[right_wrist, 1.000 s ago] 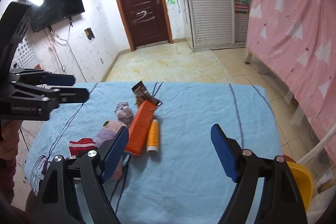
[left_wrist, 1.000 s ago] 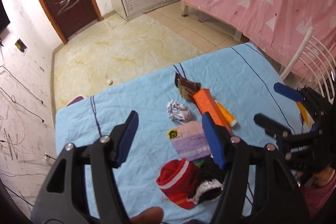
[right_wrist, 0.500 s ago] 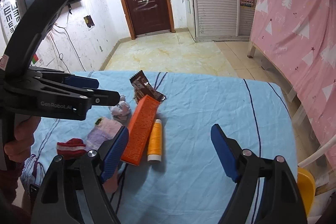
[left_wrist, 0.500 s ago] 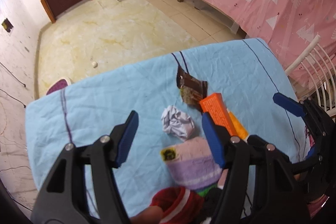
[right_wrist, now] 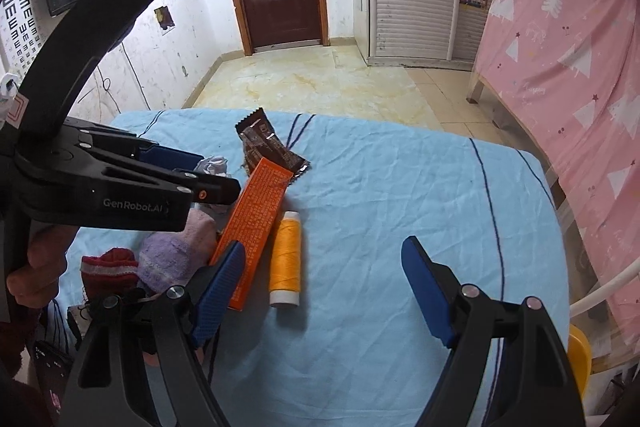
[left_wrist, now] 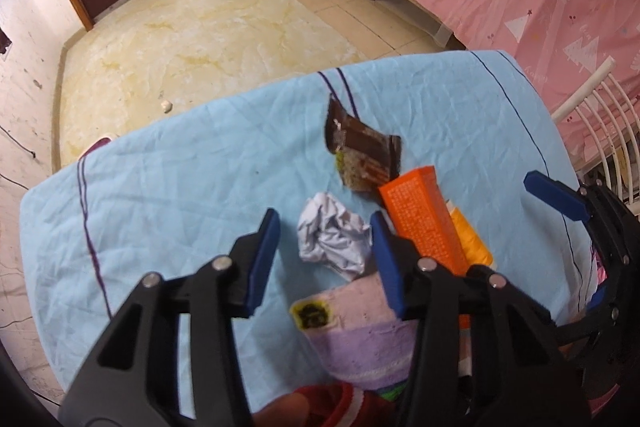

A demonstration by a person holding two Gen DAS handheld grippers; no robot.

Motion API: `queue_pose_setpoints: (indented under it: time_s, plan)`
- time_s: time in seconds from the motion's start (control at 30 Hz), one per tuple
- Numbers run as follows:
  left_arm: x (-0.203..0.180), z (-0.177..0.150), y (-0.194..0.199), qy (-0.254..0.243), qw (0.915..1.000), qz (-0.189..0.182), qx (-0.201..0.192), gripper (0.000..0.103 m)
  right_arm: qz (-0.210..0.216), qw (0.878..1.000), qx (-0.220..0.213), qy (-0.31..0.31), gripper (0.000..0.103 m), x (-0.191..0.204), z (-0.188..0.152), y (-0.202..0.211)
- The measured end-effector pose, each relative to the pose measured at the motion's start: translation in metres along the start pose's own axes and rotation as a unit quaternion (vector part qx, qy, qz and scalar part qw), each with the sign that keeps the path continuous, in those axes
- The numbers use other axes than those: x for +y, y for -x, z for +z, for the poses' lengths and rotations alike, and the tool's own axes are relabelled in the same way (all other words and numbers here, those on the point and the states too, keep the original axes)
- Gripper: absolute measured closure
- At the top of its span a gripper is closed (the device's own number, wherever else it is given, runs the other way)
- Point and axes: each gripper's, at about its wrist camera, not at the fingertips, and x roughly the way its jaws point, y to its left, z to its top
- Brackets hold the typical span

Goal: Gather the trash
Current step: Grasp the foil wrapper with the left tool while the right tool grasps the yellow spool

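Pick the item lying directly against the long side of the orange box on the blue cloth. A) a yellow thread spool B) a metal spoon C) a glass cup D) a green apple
A: the yellow thread spool lies alongside the orange box on the blue cloth, their long sides parallel and apparently touching.

Bare blue tabletop (right_wrist: 400,211) is seen right of the yellow thread spool (right_wrist: 285,259); the left side is crowded by orange box (right_wrist: 256,223), socks (right_wrist: 168,259) and crumpled paper (left_wrist: 334,241).
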Motion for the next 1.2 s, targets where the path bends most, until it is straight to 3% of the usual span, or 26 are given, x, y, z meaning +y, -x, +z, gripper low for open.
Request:
queue_pose_setpoints:
  time_s: [0.13,0.27,0.5,0.67,1.2]
  plan:
    - [-0.002,-0.001,-0.002,-0.003,1.0000,-0.001,0.001,0.070,-0.010,1.000,0.007,-0.002,0.031,-0.003,-0.006,-0.003]
    - [-0.006,-0.002,-0.003,-0.008,0.9999,0.007,-0.003,0.072,-0.015,1.000,0.016,0.008,0.041,0.002,-0.010,-0.008]
    - [-0.007,-0.006,0.000,-0.005,0.9999,0.012,-0.007,0.072,-0.008,0.999,0.030,0.032,0.076,0.022,-0.013,-0.018]
    - [0.000,-0.009,0.005,0.004,0.9997,0.021,-0.009,0.072,0.004,0.999,0.032,0.038,0.093,0.031,-0.014,-0.017]
    - [0.002,-0.018,0.043,0.011,0.9981,0.048,-0.036,0.072,-0.001,1.000,-0.002,0.017,0.093,0.013,-0.019,0.017]
